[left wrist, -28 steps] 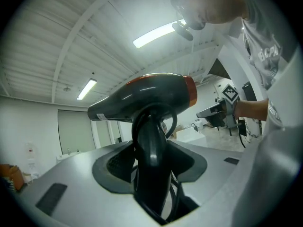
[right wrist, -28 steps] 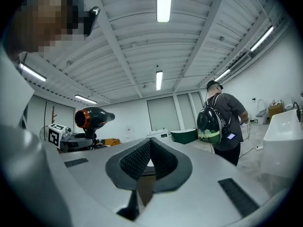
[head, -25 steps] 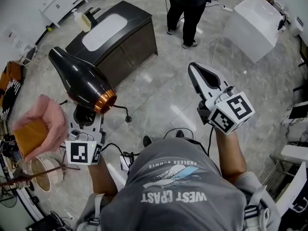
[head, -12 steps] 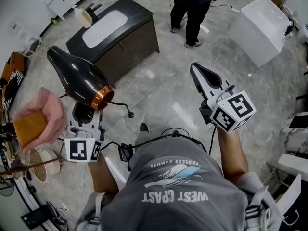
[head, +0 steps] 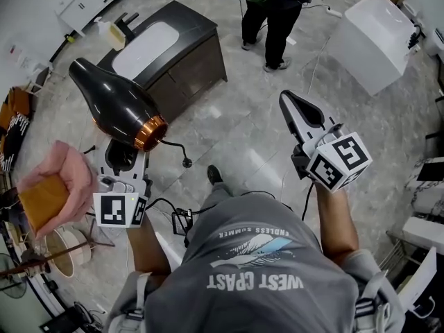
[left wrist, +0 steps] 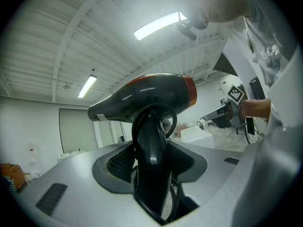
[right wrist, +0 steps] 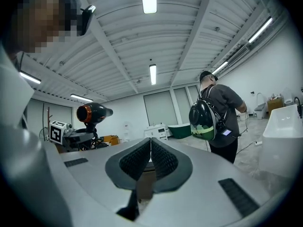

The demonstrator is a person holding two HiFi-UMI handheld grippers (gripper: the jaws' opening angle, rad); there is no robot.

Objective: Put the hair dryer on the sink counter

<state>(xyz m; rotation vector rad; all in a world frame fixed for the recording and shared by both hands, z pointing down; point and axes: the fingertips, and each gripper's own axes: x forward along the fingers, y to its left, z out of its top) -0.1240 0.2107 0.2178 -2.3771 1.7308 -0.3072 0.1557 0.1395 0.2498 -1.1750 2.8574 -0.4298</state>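
A black hair dryer (head: 114, 106) with a copper ring at its back stands upright above the floor, nozzle pointing toward the sink counter (head: 200, 28). My left gripper (head: 123, 157) is shut on its handle. In the left gripper view the handle (left wrist: 150, 141) sits squeezed between the two pads, with the cord looped beside it. The dark counter with its white basin (head: 144, 41) lies ahead, at the upper left of the head view. My right gripper (head: 287, 100) is held at the right, jaws shut (right wrist: 150, 148) with nothing in them. It also sees the hair dryer (right wrist: 93, 112) at its far left.
A person (head: 274, 5) with a green backpack stands beyond the counter. A white box (head: 371, 37) is at the upper right. A soap bottle (head: 111, 33) stands on the counter's left end. A pink cloth (head: 59, 182) and clutter are at the left. The dryer's cord (head: 177, 155) dangles over the marble floor.
The hair dryer stays clamped in the left gripper and has barely shifted. The person holding the grippers has stepped forward; a shoe now shows on the floor. The right gripper holds its pose.
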